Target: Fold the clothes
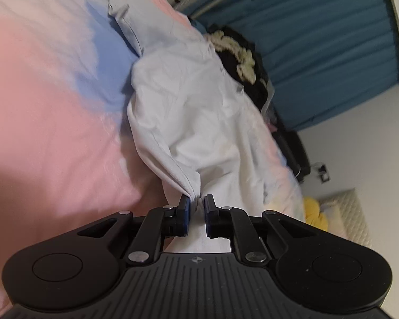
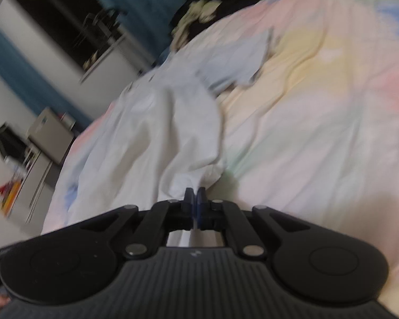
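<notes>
Motion blur smeared the right view. The pale, creased garment (image 1: 188, 122) lay mid-frame on the pastel bedsheet (image 1: 40, 106). The left gripper (image 1: 196, 202) pinched a gathered edge; the right gripper (image 2: 195, 196) was pressed onto another.

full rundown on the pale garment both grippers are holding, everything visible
The pale garment is whitish-blue, thin, woven-looking cloth, creased and bunched, with a stitched hem. It lies stretched along the pastel bedspread, one end gathered into each tool. The left gripper pinches a hemmed corner, jaws slightly apart around the fabric. The right gripper clamps another bunched edge, jaws nearly closed. The right view is blurred. Its type cannot be told.
</notes>
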